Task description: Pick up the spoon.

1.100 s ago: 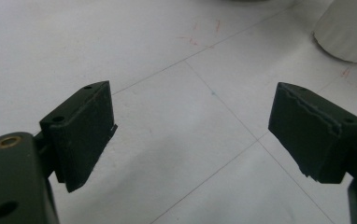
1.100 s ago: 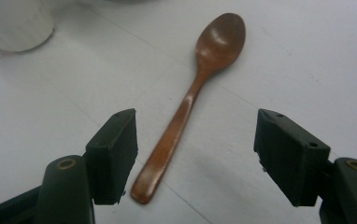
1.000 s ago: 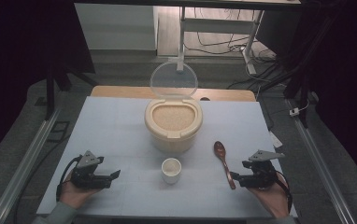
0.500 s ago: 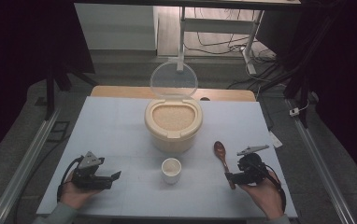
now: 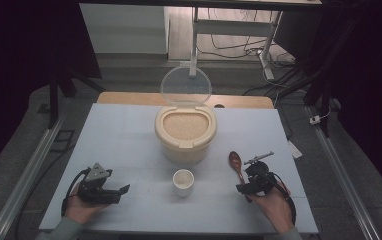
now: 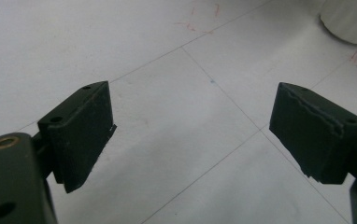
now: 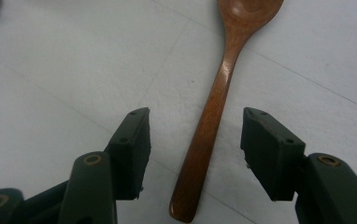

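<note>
Since the earlier frame, the right gripper [image 5: 247, 187] has been sliding left and in toward the wooden spoon [image 5: 236, 164], and now it is sitting right at the near end of the handle. Its jaws are spread wide, one on each side of the spoon [image 7: 214, 107], and they are not squeezing it yet. The handle is pointing back at the person and the bowl is pointing away, so the long way of the spoon is running straight out from the jaws.

On the other side, the left gripper [image 5: 113, 192] is resting on the worktop [image 5: 124, 135] with its jaws spread wide too, holding nothing. It is well apart from the spoon, so the right hand is the nearer one.

Farther out, a small white cup [image 5: 183, 181] is standing near the middle. Behind it, a tub of rice [image 5: 184, 131] is sitting with its clear lid [image 5: 185, 86] up.
</note>
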Motion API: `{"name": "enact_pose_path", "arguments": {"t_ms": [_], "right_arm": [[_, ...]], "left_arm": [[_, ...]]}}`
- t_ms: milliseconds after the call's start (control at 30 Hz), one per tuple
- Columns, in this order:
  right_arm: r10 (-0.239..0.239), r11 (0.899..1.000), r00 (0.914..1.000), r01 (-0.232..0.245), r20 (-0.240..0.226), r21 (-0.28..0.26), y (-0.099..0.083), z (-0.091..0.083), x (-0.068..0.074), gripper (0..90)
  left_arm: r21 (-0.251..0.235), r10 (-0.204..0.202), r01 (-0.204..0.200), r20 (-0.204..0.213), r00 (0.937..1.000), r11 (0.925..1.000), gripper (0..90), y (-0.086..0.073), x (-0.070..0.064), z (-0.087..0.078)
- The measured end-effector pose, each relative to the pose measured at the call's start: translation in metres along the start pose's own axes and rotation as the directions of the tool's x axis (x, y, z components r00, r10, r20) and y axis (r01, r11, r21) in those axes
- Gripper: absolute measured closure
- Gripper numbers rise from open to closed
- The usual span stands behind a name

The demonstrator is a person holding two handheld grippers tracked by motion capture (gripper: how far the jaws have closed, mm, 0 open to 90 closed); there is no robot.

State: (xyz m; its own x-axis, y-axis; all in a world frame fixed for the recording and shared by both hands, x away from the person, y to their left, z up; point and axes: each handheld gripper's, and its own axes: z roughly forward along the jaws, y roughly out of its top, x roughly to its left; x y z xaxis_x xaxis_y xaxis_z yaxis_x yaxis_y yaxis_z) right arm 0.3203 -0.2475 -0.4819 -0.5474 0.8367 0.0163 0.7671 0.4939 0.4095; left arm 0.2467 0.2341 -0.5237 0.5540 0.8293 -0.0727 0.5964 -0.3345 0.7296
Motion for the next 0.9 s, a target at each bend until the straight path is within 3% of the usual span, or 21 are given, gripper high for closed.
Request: {"name": "enact_pose_path", "arguments": {"t_ms": [367, 600, 900], "right_arm": [[0.024, 0.999, 0.9994, -0.025, 0.027, 0.029, 0.004, 0.014, -0.002, 56.2], [0.006, 0.999, 0.9954, -0.010, 0.096, 0.049, 0.006, 0.018, 0.002, 67.2], [0.023, 0.997, 0.9923, -0.032, 0.122, 0.072, 0.012, 0.020, 0.007, 77.3]], "left_arm": [[0.006, 0.004, -0.004, -0.003, 1.0000, 1.0000, 13.2, -0.001, 0.001, 0.001], [0.009, 0.007, -0.007, -0.004, 1.0000, 0.9999, 13.2, -0.001, 0.001, 0.001], [0.014, 0.010, -0.010, -0.008, 0.9999, 0.9998, 13.1, -0.002, 0.000, 0.002]]}}
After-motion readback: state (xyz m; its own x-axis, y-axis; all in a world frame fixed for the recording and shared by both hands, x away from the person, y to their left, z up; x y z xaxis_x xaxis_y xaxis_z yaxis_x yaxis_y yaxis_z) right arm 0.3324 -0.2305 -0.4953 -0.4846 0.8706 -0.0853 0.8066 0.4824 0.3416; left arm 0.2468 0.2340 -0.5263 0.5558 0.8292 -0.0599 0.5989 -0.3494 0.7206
